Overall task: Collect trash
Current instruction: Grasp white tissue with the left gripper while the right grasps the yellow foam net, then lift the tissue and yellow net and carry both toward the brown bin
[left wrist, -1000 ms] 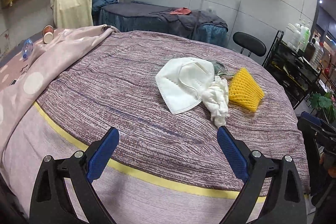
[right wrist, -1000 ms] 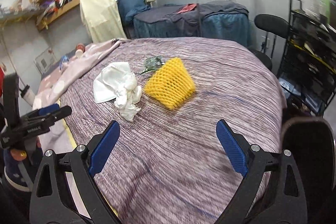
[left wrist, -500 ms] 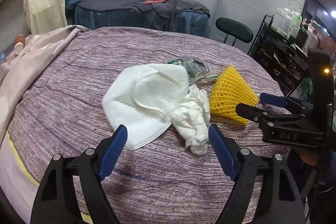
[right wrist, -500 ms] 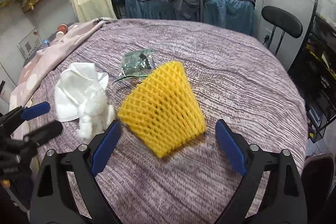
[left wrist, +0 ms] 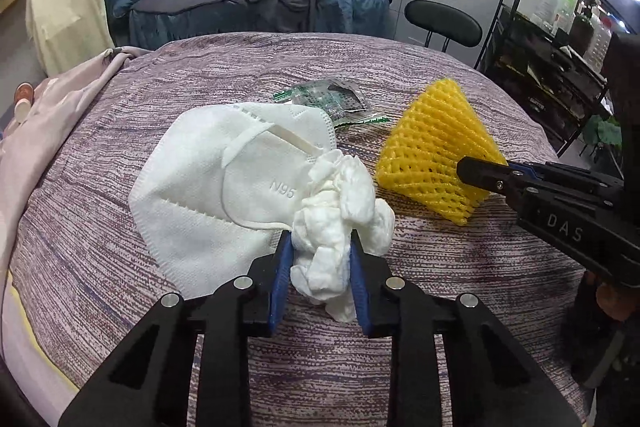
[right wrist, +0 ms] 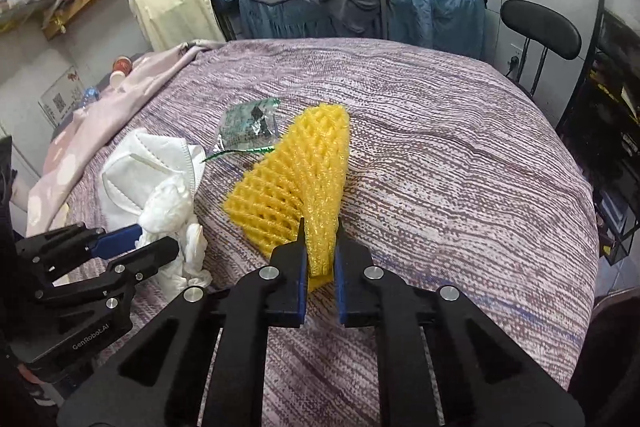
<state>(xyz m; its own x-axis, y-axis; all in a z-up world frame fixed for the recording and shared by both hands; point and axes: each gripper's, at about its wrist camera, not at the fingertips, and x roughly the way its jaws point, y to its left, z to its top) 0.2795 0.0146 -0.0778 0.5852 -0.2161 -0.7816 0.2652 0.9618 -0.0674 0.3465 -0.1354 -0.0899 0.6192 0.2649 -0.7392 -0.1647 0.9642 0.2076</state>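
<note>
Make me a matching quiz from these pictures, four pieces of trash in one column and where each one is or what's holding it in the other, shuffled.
1. crumpled tissue
2. yellow foam net
3. N95 mask
4. green wrapper

A. lies flat, partly under the tissue
B. pinched in the right gripper
C. lies alone on the bedspread, behind the mask
D. pinched in the left gripper

Pairs: 1-D, 2-B, 3-A, 4-C

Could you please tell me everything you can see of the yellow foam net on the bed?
The yellow foam net is a soft, open-mesh fruit sleeve, flattened into a fan shape, narrow at its far end. It lies on the purple striped bedspread, right of the crumpled tissue and near the green foil wrapper. The right gripper is shut on its near edge, pinching the mesh into an upright fold.
</note>
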